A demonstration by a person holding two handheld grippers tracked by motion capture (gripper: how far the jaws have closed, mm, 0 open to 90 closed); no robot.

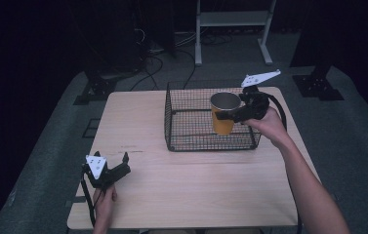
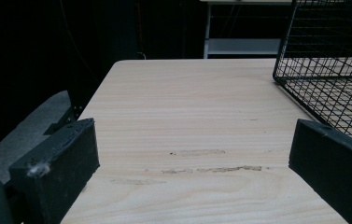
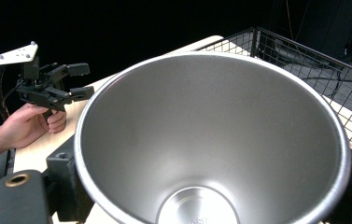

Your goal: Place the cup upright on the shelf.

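Observation:
A yellow cup (image 1: 223, 114) with a bare metal inside (image 3: 211, 140) is held upright over the black wire basket (image 1: 191, 141), near the basket's right side. My right gripper (image 1: 233, 114) is shut on the cup, one jaw on each side of its wall. Whether the cup touches the basket floor is unclear. My left gripper (image 1: 119, 165) rests low at the table's front left, open, with nothing between its fingers (image 2: 54, 168). In the right gripper view the left gripper (image 3: 73, 81) appears at the far left, held by a hand.
The wooden table (image 1: 142, 195) has bare room in front of and left of the basket. The basket's corner (image 2: 323, 74) stands ahead and right of the left gripper. Beyond the table lie dark floor, cables and a white metal frame (image 1: 233, 19).

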